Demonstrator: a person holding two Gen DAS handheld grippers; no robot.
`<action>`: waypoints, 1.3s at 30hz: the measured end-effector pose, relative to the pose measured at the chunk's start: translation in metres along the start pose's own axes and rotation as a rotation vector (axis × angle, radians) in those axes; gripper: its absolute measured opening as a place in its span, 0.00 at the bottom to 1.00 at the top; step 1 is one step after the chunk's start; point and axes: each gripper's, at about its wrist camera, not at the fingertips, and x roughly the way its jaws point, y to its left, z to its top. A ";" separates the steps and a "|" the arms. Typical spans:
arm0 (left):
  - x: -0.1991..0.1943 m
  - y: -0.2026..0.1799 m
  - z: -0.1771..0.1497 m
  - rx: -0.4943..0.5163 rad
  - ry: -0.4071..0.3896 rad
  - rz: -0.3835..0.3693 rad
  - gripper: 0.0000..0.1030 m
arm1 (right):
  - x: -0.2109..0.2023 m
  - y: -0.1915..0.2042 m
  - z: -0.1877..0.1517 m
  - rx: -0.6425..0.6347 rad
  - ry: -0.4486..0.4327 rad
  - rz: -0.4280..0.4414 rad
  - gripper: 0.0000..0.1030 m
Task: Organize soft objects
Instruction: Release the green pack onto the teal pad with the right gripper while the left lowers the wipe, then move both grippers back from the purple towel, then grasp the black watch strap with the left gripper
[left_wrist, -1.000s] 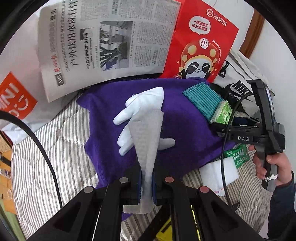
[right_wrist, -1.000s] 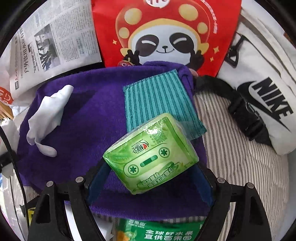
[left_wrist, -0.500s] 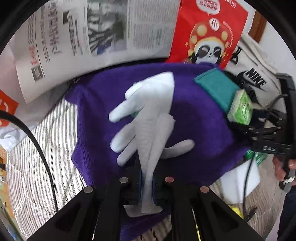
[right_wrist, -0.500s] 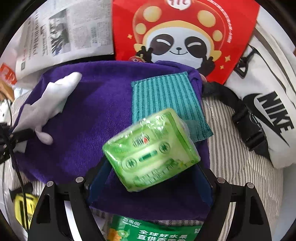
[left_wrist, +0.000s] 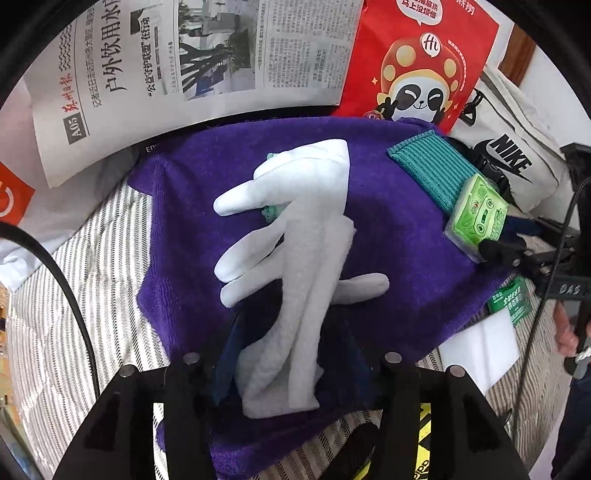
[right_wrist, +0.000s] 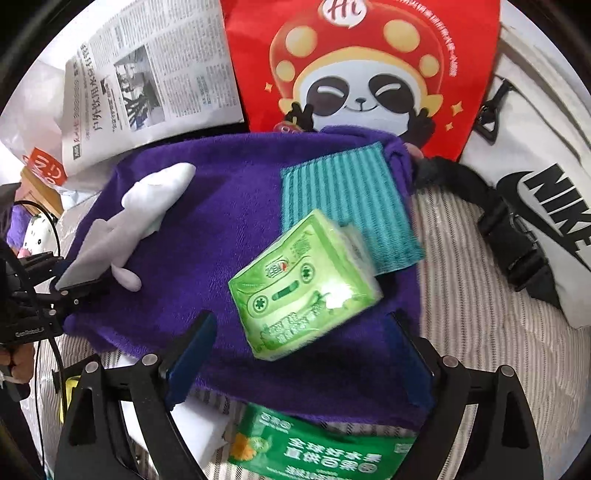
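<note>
Striped bedding carries a purple towel; both hand-held grippers have just spread, freeing white glove and tissue pack.

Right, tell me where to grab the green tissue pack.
Grip the tissue pack across its two short ends, coming down from above. It lies tilted on the purple towel, one corner over the teal cloth, and the open right tongs already straddle it.

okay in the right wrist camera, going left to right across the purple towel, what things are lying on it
white glove → green tissue pack → teal striped cloth, all on the purple towel. The tissue pack's far corner overlaps the cloth's near edge, but its bulk lies left of the cloth.
</note>
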 end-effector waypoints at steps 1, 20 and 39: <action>-0.001 0.000 0.000 0.001 0.004 0.004 0.52 | -0.003 -0.002 0.000 -0.001 -0.001 0.003 0.88; -0.072 -0.009 -0.053 0.008 -0.039 0.053 0.57 | -0.079 -0.017 -0.026 0.094 -0.078 0.021 0.88; -0.043 -0.014 -0.107 0.141 -0.014 0.053 0.32 | -0.114 -0.017 -0.113 0.140 -0.023 -0.019 0.88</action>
